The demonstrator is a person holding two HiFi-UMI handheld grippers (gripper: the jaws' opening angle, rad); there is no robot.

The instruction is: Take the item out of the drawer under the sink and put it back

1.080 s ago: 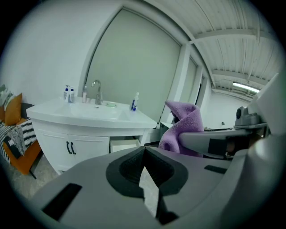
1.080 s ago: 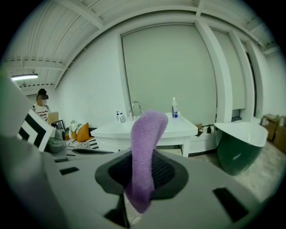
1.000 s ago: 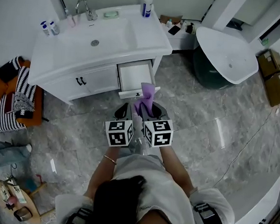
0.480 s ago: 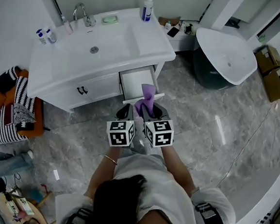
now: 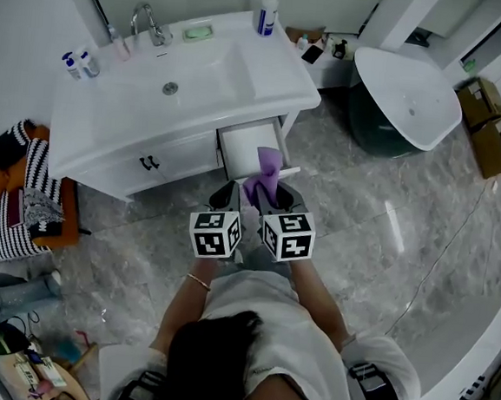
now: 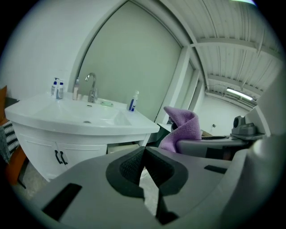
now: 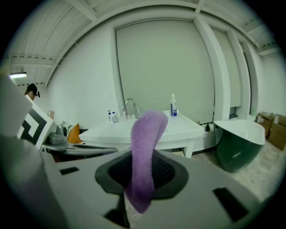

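Observation:
A purple cloth (image 5: 265, 174) stands up out of my right gripper (image 5: 273, 191), which is shut on it just in front of the open drawer (image 5: 247, 142) under the sink (image 5: 179, 75). In the right gripper view the purple cloth (image 7: 145, 156) is pinched between the two pads and sticks out above and below them. My left gripper (image 5: 225, 197) is held beside the right one, shut with nothing in it; in its own view the pads (image 6: 144, 166) meet, and the purple cloth (image 6: 181, 127) shows at the right. The drawer's inside looks white and bare.
The white vanity (image 5: 150, 155) has two closed doors with dark handles left of the drawer. Bottles (image 5: 265, 9) and a faucet (image 5: 148, 22) stand on the counter. A white and dark green tub (image 5: 399, 99) is at the right; striped cloth and orange items (image 5: 24, 192) lie at the left.
Both grippers and the cloth have edged slightly toward the open drawer. The grip on the cloth is unchanged.

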